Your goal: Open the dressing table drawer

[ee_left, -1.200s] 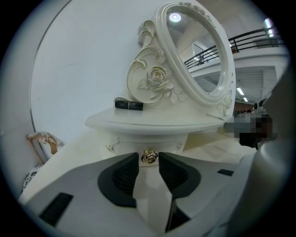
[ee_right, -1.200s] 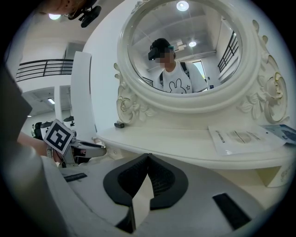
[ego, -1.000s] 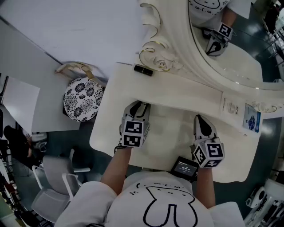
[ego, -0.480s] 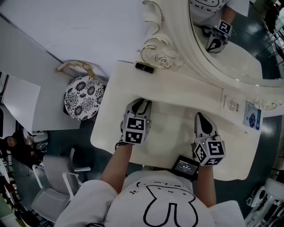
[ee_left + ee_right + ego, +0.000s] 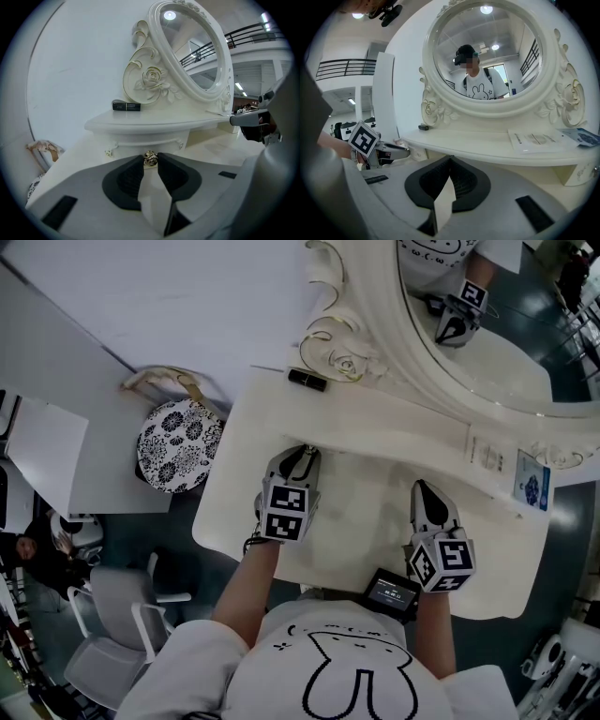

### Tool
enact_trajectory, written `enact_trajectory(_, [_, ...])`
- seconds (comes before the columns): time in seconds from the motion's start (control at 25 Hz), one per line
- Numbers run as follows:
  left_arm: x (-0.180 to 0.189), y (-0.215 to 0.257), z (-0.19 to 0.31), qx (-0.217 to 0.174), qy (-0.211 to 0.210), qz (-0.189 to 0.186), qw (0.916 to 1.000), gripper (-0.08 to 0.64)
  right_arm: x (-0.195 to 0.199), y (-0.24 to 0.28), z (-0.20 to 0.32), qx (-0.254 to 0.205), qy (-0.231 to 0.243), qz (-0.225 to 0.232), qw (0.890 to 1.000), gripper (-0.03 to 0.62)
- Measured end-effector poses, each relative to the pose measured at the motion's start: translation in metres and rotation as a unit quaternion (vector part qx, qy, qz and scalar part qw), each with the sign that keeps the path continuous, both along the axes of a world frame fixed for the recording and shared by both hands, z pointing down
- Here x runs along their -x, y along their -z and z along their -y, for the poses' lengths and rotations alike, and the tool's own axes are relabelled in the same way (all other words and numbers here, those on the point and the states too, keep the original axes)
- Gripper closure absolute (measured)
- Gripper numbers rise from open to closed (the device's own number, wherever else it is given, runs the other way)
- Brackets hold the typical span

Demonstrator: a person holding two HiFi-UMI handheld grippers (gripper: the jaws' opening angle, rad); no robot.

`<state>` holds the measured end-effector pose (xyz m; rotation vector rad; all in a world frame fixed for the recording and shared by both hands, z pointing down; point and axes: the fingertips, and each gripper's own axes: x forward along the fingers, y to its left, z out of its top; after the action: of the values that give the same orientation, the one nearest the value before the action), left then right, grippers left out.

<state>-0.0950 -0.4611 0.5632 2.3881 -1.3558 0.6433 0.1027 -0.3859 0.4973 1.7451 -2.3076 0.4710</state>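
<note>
Looking steeply down on a cream dressing table [image 5: 225, 498], backing onto a white wall [image 5: 169, 306] and carrying an oval mirror [image 5: 487, 362] in a carved frame. Catching one gripper's reflection in the glass. Taking in a flower-patterned stool [image 5: 180, 444] just beside its left end. Holding the left gripper [image 5: 302, 454] up against the front of the raised shelf [image 5: 394, 432] and hovering the right gripper [image 5: 419, 489] over the tabletop well to the right — keeping both in much the same places as a second ago. Facing, in the left gripper view, the small drawer [image 5: 140, 143] under that shelf, lying shut and not yet pulled out. Passing over a printed leaflet [image 5: 488, 459] lying on the shelf's right part and a black tube [image 5: 307, 380] at its left end, just below the carved rose [image 5: 343, 369]. Pinching the drawer's gold knob [image 5: 150, 159] between the left jaw tips, touching it on both sides — having drawn the jaws in narrower than a second ago. Keeping the right jaws pressed together, tip against tip, with nothing between them.
</note>
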Motion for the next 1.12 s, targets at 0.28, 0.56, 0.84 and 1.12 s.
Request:
enact_trajectory(0.28, [0.002, -0.002, -0.011, 0.004, 0.001, 0.004, 1.0, 0.436, 0.002, 0.0, -0.007, -0.001, 0.003, 0.004, 1.0, 0.581])
enact_trajectory(0.56, [0.005, -0.001, -0.017, 0.006, 0.002, 0.007, 1.0, 0.436, 0.006, -0.001, -0.014, -0.001, 0.006, 0.008, 1.0, 0.581])
enact_trajectory(0.84, [0.007, -0.002, -0.021, 0.01, 0.006, 0.006, 0.9999, 0.436, 0.003, -0.001, -0.018, -0.003, 0.002, 0.014, 1.0, 0.581])
enact_trajectory(1.12, [0.01, -0.001, -0.029, 0.01, 0.008, 0.008, 0.9999, 0.436, 0.005, 0.0, -0.025, -0.007, 0.003, 0.018, 1.0, 0.581])
